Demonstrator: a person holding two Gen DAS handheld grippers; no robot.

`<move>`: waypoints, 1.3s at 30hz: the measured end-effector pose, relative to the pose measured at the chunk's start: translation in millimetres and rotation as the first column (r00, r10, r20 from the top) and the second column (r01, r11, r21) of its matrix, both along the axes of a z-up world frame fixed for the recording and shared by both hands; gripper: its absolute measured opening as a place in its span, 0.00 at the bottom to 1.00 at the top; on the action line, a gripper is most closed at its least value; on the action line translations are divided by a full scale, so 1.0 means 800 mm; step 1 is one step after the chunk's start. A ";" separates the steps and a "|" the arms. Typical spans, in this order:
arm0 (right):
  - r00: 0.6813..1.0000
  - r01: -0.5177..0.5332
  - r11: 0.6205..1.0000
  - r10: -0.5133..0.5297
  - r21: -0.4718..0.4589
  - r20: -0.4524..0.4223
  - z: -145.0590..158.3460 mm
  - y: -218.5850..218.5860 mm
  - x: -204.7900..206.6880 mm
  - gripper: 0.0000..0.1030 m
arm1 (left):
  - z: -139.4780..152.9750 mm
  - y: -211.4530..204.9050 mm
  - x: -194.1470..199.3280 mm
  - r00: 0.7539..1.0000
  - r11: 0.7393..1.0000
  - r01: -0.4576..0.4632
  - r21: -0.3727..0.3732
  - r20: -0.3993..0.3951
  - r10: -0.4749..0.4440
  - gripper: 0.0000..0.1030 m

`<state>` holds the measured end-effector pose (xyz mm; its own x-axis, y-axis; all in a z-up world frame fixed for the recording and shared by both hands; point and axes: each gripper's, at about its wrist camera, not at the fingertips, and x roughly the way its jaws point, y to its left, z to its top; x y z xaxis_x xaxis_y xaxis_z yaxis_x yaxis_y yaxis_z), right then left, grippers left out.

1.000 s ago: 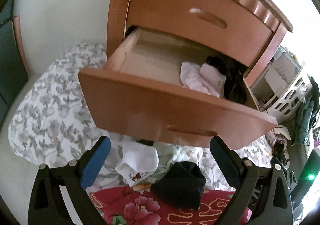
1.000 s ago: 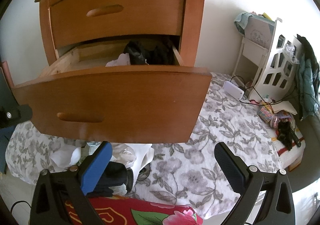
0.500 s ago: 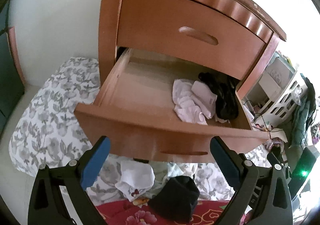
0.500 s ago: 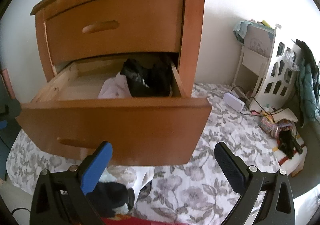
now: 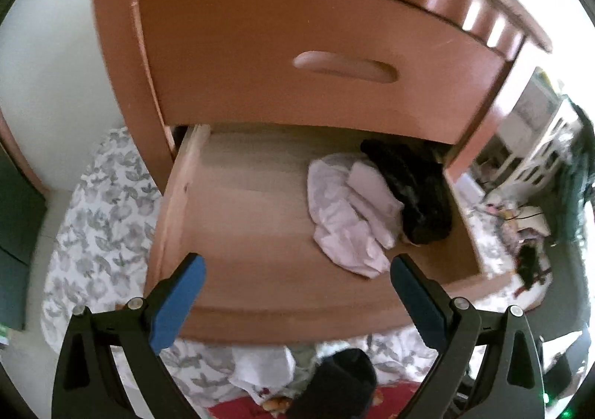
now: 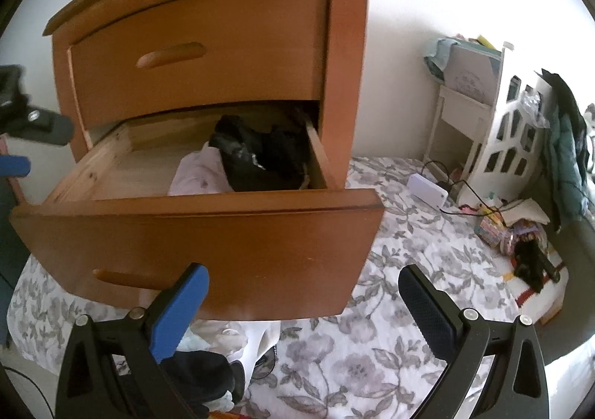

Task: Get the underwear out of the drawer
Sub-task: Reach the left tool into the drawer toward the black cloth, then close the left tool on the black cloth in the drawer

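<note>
A lower drawer [image 5: 260,233] of a wooden nightstand [image 6: 346,65] is seen pulled well out over a floral bedspread [image 6: 390,251], its contents laid open to the left gripper [image 5: 297,270], which is held above the drawer's front edge with its blue-padded jaws spread wide and nothing between them. The underwear is gathered at the drawer's right side: a crumpled pale pink garment [image 5: 349,214] lies toward the front, touching a bundle of black garments [image 5: 416,195] pushed against the right wall and back corner, partly under the closed upper drawer [image 5: 316,58]. The left half of the drawer floor is bare. The wide opening is judged to be held ready for a descent onto the pink piece, the nearest and least obstructed item. The right gripper [image 6: 303,292] is kept lower and in front of the drawer face, likewise spread wide and empty, apparently held clear so the reach is not crowded. A pile of white and dark clothing [image 6: 208,374] is visible on the bedspread below the drawer front. Soft folds may bunch or drag a neighbouring piece when pinched.
</note>
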<state>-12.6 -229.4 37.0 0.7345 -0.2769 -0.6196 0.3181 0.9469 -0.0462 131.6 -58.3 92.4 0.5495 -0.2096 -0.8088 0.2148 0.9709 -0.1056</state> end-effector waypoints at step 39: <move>1.000 0.022 0.996 -0.021 0.089 -0.011 -0.007 -0.020 0.002 1.00 | -0.072 -0.151 0.104 0.954 0.993 0.063 -0.103 -0.285 -0.090 0.11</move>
<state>-10.9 -245.3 31.2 0.7226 -0.2366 -0.6495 0.3387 0.9403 0.0344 214.6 -179.5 34.8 0.2744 -0.3221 -0.9060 0.2353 0.9361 -0.2616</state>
